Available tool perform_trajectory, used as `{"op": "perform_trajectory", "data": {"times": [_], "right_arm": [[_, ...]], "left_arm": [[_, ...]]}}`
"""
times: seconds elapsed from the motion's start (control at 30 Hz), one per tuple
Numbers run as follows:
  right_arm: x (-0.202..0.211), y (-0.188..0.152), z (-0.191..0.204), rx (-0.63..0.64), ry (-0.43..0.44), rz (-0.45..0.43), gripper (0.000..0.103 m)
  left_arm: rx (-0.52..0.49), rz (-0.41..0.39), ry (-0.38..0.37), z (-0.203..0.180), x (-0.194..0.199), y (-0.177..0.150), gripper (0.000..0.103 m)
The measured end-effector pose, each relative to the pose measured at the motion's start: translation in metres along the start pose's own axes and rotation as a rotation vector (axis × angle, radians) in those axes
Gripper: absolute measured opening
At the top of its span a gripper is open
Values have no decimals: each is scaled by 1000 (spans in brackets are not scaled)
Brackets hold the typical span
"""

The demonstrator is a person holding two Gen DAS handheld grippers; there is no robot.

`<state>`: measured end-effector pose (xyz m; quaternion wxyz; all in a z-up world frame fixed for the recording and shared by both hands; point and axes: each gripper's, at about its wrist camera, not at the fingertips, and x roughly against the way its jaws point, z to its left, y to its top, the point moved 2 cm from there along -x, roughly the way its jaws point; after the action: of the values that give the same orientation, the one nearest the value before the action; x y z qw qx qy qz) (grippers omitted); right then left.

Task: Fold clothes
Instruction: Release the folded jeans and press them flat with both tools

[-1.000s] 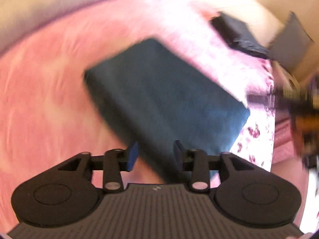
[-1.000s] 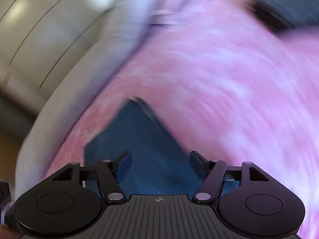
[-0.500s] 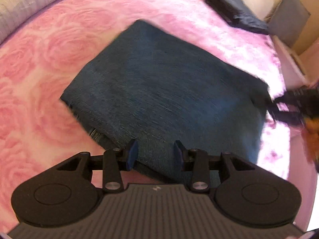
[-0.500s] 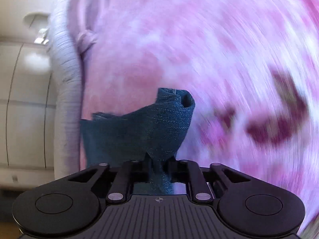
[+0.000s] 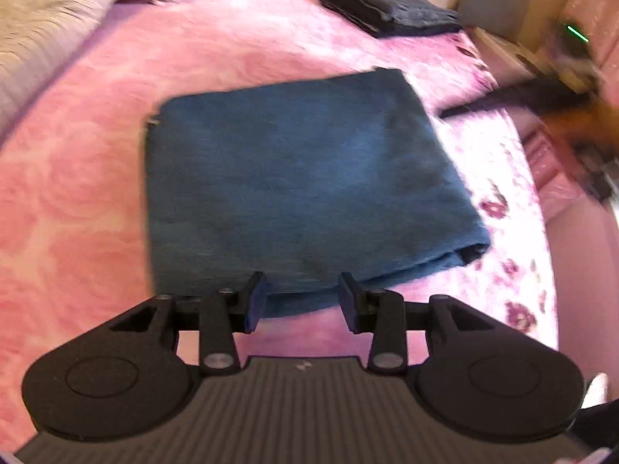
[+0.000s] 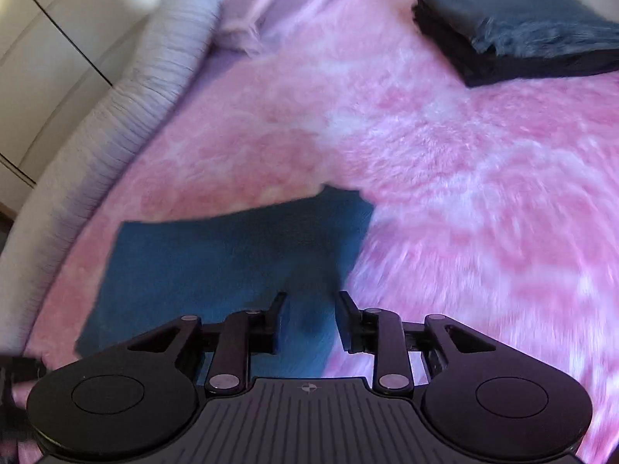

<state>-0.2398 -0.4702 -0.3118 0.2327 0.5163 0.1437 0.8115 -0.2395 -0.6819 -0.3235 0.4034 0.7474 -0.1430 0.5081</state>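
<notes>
Black plastic makes up both tools: the left gripper (image 5: 301,301) hangs with its blue-padded fingers (image 5: 256,301) set well apart and nothing between them, its tips just over the near hem of a dark blue denim garment folded into a thick rectangle (image 5: 294,189). The right gripper (image 6: 309,321) is likewise spread, nothing pinched, hovering above the garment's corner at its own 12 o'clock (image 6: 232,263); seen from the left wrist it is only a dark blur out at 2 o'clock.

From the left tool, the denim lies flat at 12 o'clock on the fluffy pink rose-patterned bedspread (image 5: 77,193), layered edges showing at its 4 o'clock corner, where a fold runs along the side. Beyond it, at about 1 o'clock, a stack of dark grey folded cloths (image 5: 390,4) sits well apart near the far edge of the bed. A pale ribbed headboard (image 6: 127,100) curves along the bed at 10 o'clock in the right wrist view.

I judge the garment is in a folded state, with both tools free of it. That fits either a pause between folds or a finished bundle. If another fold is wanted, it calls for both tools to nip the near hem's layers together; if not, for a hold under the bundle that keeps the layers from sliding.
</notes>
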Motion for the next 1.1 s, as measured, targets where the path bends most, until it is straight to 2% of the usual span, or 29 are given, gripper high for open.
{"op": "perform_trajectory", "data": {"times": [0.07, 0.17, 0.2, 0.3, 0.4, 0.5, 0.6, 0.7, 0.77, 0.87, 0.93, 0.97, 1.0, 1.07, 1.1], "right_arm": [[14, -31, 17, 8, 37, 0, 30], [18, -75, 39, 31, 69, 43, 30], [14, -87, 44, 41, 57, 68, 30], [-7, -111, 42, 74, -18, 113, 30], [-8, -104, 46, 116, -29, 125, 30], [8, -101, 74, 297, -92, 90, 30], [17, -108, 98, 399, -71, 47, 30], [2, -110, 99, 347, -57, 59, 30], [-8, -109, 98, 321, -70, 80, 30], [-22, -108, 99, 304, -97, 110, 30], [-20, -106, 109, 357, -126, 112, 30], [-18, -106, 117, 412, -150, 107, 35], [-16, -111, 126, 496, -183, 102, 49], [-15, -130, 143, 687, -248, 99, 66], [-18, -138, 149, 775, -276, 98, 66]], "left_arm": [[-7, 9, 11, 10, -7, 1, 35], [-17, 23, 28, 26, -16, 2, 28], [-21, 27, 33, 31, -20, 2, 25], [-31, 41, 50, 46, -30, 3, 24], [-46, 39, 49, 50, -26, -1, 24], [-68, 50, 57, 49, -18, -8, 24], [-135, 4, 84, 40, -4, -13, 31], [-119, -23, 70, 43, -4, -13, 31], [-89, -13, 59, 48, -11, -11, 30], [-100, 0, 54, 50, -16, -10, 31], [-122, 0, 60, 49, -11, -11, 31], [-137, 0, 68, 48, -7, -13, 32], [-160, 1, 90, 47, -4, -16, 35], [-209, 1, 136, 44, 3, -23, 44], [-252, -7, 168, 40, 6, -27, 51]]}}
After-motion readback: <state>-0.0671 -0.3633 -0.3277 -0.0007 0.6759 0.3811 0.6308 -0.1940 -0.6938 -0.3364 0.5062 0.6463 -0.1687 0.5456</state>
